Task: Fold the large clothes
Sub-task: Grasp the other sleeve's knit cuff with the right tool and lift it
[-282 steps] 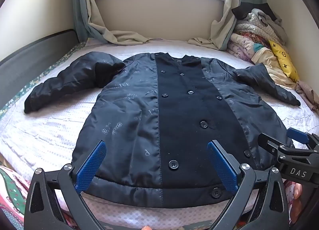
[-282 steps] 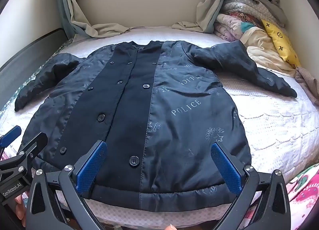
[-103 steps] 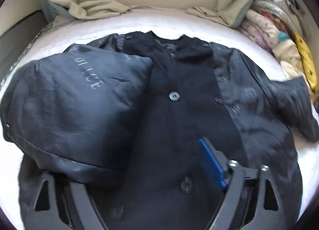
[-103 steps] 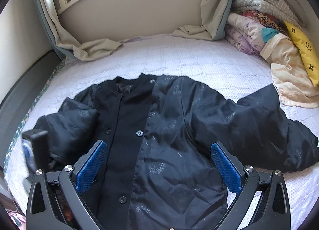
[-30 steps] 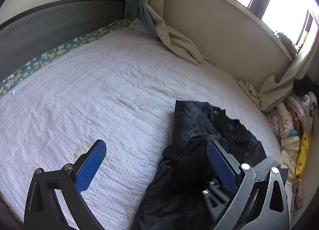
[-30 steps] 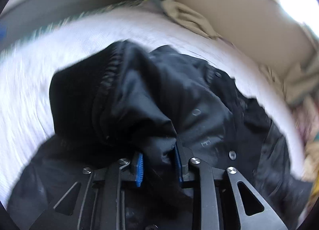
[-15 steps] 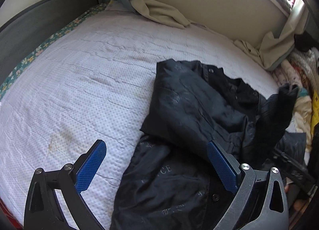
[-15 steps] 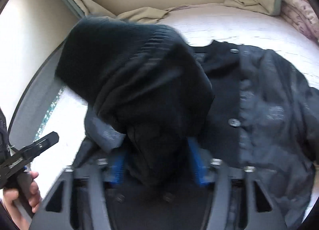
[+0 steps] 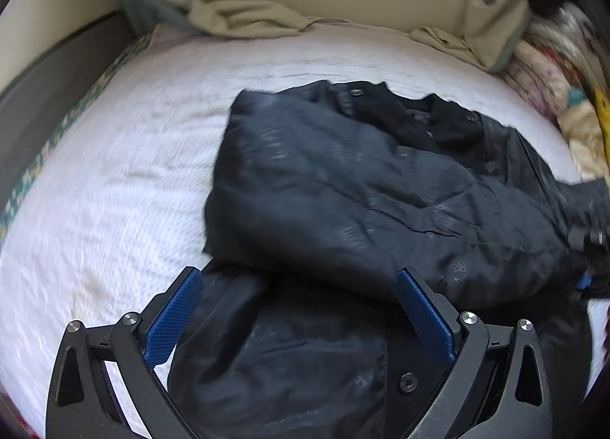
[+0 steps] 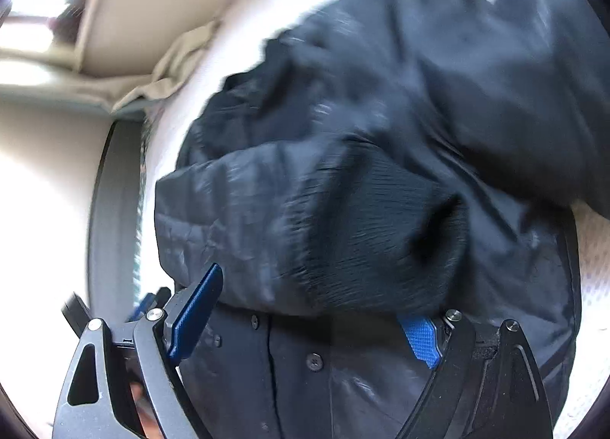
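- The coat (image 9: 343, 187), dark blue-black with a black button strip, lies on the white bed (image 9: 126, 157), right of the bed's centre in the left wrist view.
- One sleeve (image 9: 373, 210) is folded across the coat's front, from the left shoulder toward the right edge of that view.
- The collar (image 9: 411, 107) points toward the far wall, where the curtains (image 9: 244, 16) pool on the bed.
- The left tool (image 9: 301, 321) hovers above the coat's lower part. Its jaws stand wide apart with nothing clamped. The coat's left edge and one button (image 9: 407, 382) show below and between the fingers.
- The left blue pad (image 9: 173, 319) lies over the border between coat and bed; the right pad sits over dark fabric, just under the folded sleeve.
- The right tool (image 10: 309, 321) sits close above the coat, rolled to one side so that the room appears tilted.
- Its jaws have just been opening and now stand well apart. The ribbed cuff (image 10: 385, 233) of the other sleeve bulges just ahead of and between the fingers.
- The left finger (image 10: 194, 311) of the right tool stands clear of the fabric. The cuff hides most of the right pad; contact there cannot be determined, but no clamping shows.
- Below the cuff, the button strip (image 10: 289, 359) runs between the right tool's fingers.
- Part of a hand (image 10: 143, 406) is visible behind the right tool's left finger.
- Both views are motion-blurred.
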`<state>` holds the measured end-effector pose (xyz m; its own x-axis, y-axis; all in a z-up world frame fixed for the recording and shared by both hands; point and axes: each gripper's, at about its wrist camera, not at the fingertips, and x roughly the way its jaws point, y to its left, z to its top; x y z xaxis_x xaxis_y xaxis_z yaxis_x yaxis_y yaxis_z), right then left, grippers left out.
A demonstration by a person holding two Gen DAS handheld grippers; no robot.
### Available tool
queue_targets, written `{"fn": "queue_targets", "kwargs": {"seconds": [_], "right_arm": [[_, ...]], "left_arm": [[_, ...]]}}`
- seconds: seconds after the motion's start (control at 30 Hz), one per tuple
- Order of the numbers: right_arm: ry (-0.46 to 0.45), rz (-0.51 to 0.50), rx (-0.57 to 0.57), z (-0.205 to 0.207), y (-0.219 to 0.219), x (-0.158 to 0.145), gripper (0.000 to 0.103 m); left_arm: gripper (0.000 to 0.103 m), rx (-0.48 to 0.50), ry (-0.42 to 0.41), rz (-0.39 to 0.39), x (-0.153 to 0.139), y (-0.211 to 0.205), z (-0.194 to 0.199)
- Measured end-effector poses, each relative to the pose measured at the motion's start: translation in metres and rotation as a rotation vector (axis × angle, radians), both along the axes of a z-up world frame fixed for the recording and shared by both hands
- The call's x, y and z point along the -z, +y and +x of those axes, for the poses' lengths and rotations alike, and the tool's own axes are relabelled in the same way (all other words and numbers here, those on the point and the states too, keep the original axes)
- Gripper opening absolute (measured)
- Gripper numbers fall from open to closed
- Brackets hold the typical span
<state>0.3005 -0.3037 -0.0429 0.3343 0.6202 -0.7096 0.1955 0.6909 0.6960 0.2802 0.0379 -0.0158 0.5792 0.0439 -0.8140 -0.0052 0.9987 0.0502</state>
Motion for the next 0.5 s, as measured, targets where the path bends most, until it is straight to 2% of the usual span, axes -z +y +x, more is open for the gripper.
{"fn": "queue_targets", "kwargs": {"seconds": [0.1,0.17,0.2,0.23,0.3,0.33,0.37,0.43,0.5], "right_arm": [[0.007,-0.021,0.057,0.008,-0.017,0.007,0.086],[-0.014,-0.010,0.042,0.017,-0.020,0.010,0.078],[-0.020,-0.006,0.037,0.019,-0.019,0.012,0.068],[-0.027,-0.005,0.019,0.022,-0.015,0.012,0.053],[-0.047,-0.027,-0.022,0.028,-0.010,0.012,0.036],[-0.070,-0.061,-0.035,0.032,-0.006,0.009,0.029],[-0.099,-0.093,-0.044,0.034,-0.003,0.004,0.027],[-0.211,-0.190,-0.059,0.039,0.003,-0.018,0.023],[-0.323,-0.305,-0.075,0.041,0.008,-0.037,0.023]], "left_arm": [[0.102,0.069,0.015,0.084,0.012,-0.017,0.008],[0.102,0.087,0.050,0.124,0.026,-0.022,0.017],[0.102,0.083,0.064,0.125,0.033,-0.022,0.020],[0.102,0.080,0.074,0.111,0.038,-0.020,0.022],[0.102,0.074,0.075,0.100,0.040,-0.018,0.023],[0.102,0.073,0.067,0.097,0.039,-0.017,0.022],[0.102,0.070,0.053,0.092,0.037,-0.016,0.022],[0.102,0.060,0.018,0.080,0.031,-0.014,0.020],[0.102,0.052,0.017,0.083,0.033,-0.016,0.021]]}}
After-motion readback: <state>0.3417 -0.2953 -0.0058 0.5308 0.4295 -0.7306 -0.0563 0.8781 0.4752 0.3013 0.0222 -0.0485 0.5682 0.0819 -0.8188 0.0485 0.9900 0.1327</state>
